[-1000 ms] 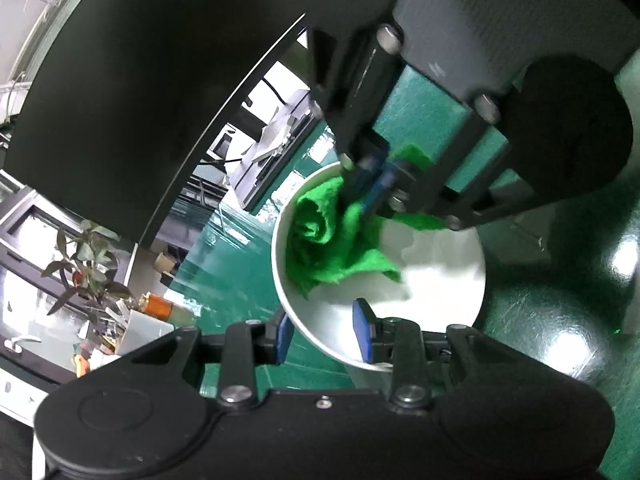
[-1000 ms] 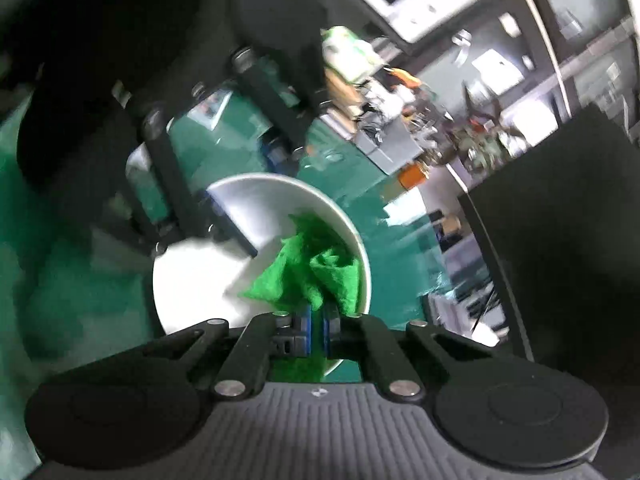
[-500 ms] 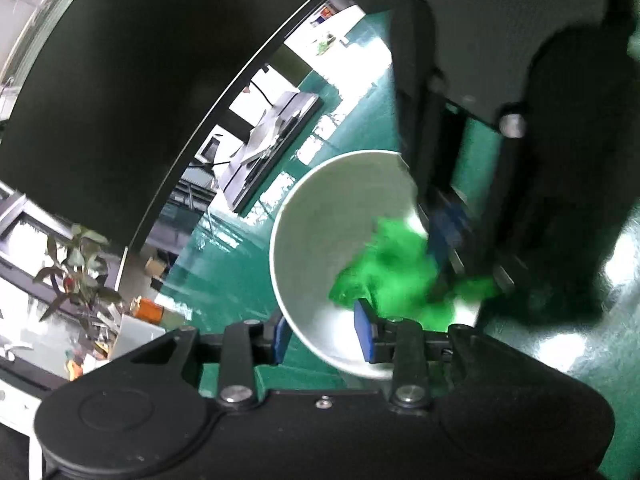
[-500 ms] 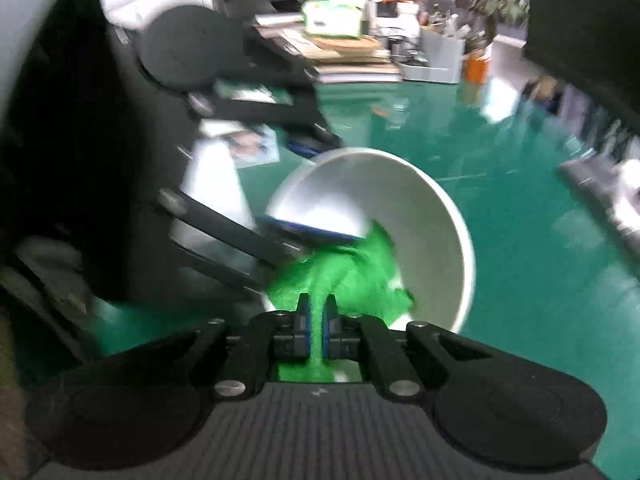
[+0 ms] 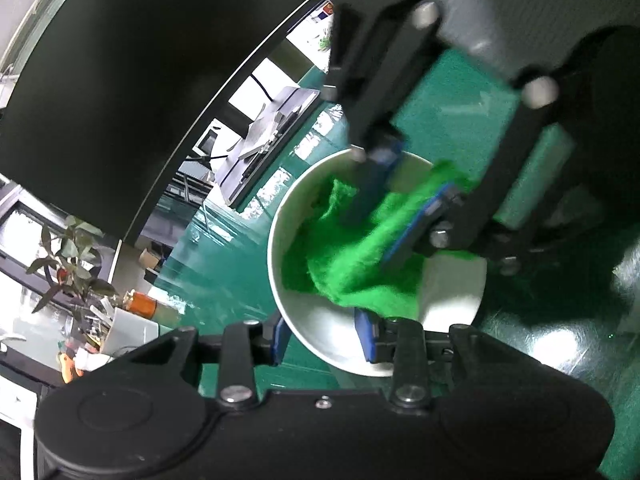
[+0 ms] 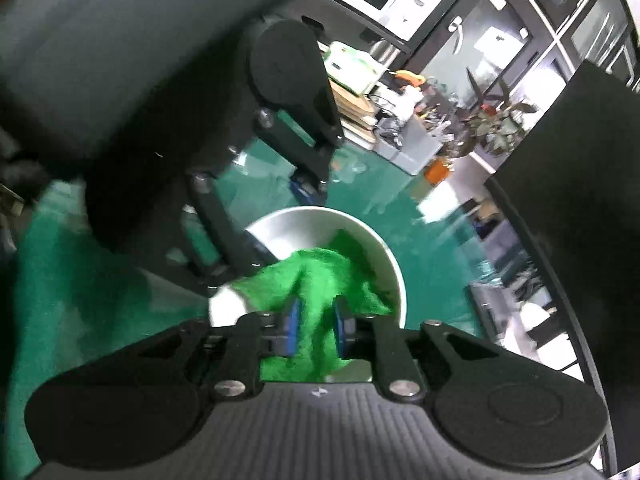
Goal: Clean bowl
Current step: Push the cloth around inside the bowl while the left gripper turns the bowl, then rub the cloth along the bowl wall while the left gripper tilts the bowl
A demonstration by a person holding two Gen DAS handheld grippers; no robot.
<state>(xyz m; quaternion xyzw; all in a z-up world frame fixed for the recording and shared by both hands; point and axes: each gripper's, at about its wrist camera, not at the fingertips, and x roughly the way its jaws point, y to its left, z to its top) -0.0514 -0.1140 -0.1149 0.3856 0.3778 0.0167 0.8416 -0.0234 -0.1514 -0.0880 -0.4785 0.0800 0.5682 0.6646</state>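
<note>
A white bowl (image 5: 452,288) is tilted above the green table, and my left gripper (image 5: 322,338) is shut on its near wall, one blue pad outside and one inside. A bright green cloth (image 5: 352,264) lies bunched inside the bowl. My right gripper (image 5: 400,208) reaches into the bowl from the far side. Its jaws are opening, and the cloth sits loosely between the parted pads. In the right wrist view the cloth (image 6: 320,276) runs between the right gripper (image 6: 316,328) pads and over the bowl (image 6: 280,232) rim, with the left gripper (image 6: 280,216) at the bowl's far edge.
The glossy green table (image 5: 560,368) spreads under the bowl. A large dark monitor (image 5: 140,80) stands at the left. A potted plant (image 5: 68,260), an orange jar (image 5: 142,304) and desk clutter (image 6: 400,120) lie beyond. Glass cabinets (image 6: 500,40) line the back.
The right gripper swept the cloth around inside the bowl, then its pads parted from shut to a visible gap. The left gripper kept its hold on the bowl.
</note>
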